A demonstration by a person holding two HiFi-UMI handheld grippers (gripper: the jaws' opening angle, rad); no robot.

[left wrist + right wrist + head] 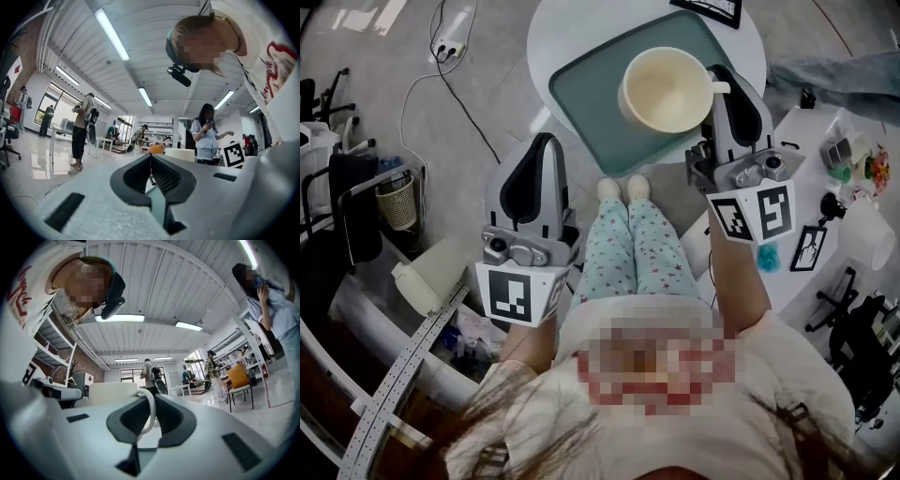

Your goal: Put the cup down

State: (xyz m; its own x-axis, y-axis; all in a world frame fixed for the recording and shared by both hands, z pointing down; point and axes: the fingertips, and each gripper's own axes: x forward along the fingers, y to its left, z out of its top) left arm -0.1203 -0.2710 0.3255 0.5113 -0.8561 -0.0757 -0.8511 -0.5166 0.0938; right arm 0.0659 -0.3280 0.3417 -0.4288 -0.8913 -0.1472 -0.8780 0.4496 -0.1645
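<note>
R gripper (724, 87) clamped on handle of cup (666, 91), L gripper (546, 141) closed, empty

Before your knees stands a round white bench (549, 37), carrying a grey-green tray (581, 98) with rounded corners that covers most of its top and reaches its near edge. A cream cup (664, 89) shows over the tray's right half; whether it rests there cannot be told. A dark flat frame (710, 7) lies at the bench's far edge, just beyond the tray.
</note>
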